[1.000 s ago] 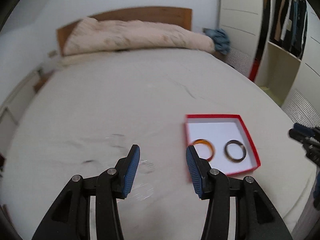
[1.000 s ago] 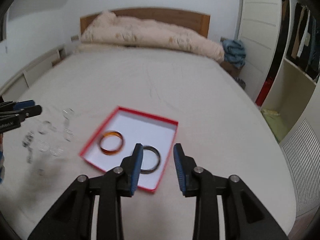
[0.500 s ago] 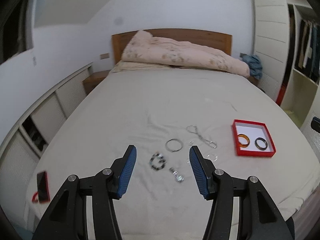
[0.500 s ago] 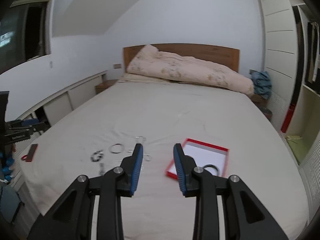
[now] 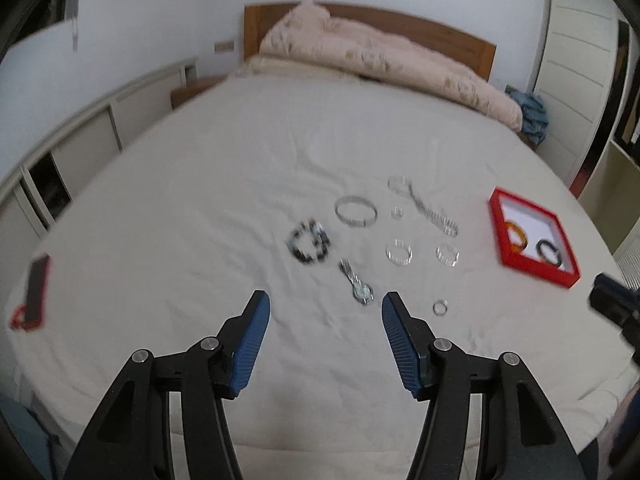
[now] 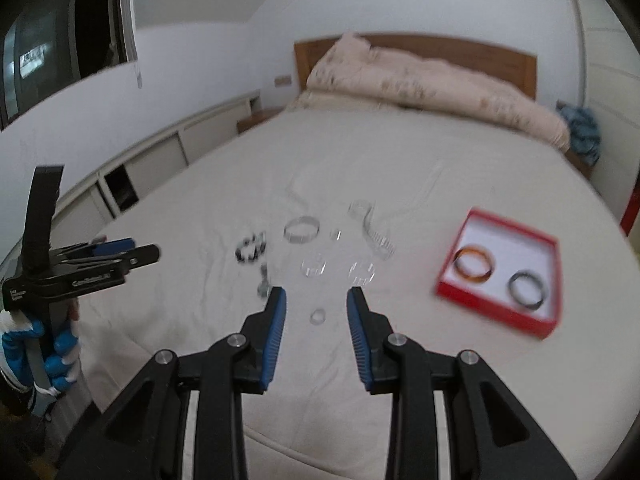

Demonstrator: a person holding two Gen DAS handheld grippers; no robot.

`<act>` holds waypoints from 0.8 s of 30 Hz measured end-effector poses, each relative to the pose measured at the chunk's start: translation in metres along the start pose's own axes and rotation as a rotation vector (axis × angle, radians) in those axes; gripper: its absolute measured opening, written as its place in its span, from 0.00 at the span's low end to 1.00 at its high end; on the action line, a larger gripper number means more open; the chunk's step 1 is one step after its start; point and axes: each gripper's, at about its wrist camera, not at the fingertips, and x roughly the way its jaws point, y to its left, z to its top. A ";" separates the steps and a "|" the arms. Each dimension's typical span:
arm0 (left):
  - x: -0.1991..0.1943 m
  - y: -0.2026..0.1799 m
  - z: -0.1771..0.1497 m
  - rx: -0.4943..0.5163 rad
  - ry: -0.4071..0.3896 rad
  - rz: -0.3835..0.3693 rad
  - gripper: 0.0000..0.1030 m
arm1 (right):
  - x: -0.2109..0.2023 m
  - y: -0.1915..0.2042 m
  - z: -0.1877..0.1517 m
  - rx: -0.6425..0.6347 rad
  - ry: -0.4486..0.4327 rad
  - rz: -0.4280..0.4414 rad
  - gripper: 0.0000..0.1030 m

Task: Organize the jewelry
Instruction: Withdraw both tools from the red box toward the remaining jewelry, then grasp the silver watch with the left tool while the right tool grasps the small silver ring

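A red box (image 5: pixel 496 220) (image 6: pixel 496 308) on the bed holds an amber bangle (image 5: pixel 516 233) (image 6: pixel 474 266) and a dark bangle (image 5: pixel 551 252) (image 6: pixel 527 289). Loose jewelry lies left of it: a beaded bracelet (image 5: pixel 309 243) (image 6: pixel 251 247), a silver bangle (image 5: pixel 355 211) (image 6: pixel 302 229), a watch (image 5: pixel 357 287), clear rings (image 5: pixel 399 254) and a small ring (image 5: pixel 439 307) (image 6: pixel 318 316). My left gripper (image 5: pixel 323 310) is open and empty, short of the watch. My right gripper (image 6: pixel 316 298) is open and empty, above the small ring.
The bed (image 5: pixel 200 220) has a rolled duvet (image 5: pixel 380 60) by the wooden headboard. A red-cased phone (image 5: pixel 34 292) lies at the bed's left edge. Low cabinets (image 5: pixel 72 148) run along the left wall. A wardrobe (image 5: pixel 576 80) stands at the right.
Both grippers pulled back from the red box, then moved closer and tilted down toward the loose jewelry. Both stayed open and empty.
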 end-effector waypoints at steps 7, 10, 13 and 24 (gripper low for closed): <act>0.082 -0.015 -0.007 -0.024 0.092 -0.027 0.56 | 0.086 -0.008 -0.030 0.005 0.111 0.055 0.29; 0.110 -0.020 -0.006 -0.025 0.125 -0.035 0.56 | 0.121 -0.012 -0.036 -0.001 0.147 0.082 0.29; 0.133 -0.026 -0.009 -0.023 0.158 -0.043 0.56 | 0.147 -0.014 -0.040 -0.008 0.170 0.105 0.29; 0.155 -0.031 -0.016 0.019 0.154 0.002 0.50 | 0.193 -0.015 -0.050 -0.044 0.216 0.118 0.29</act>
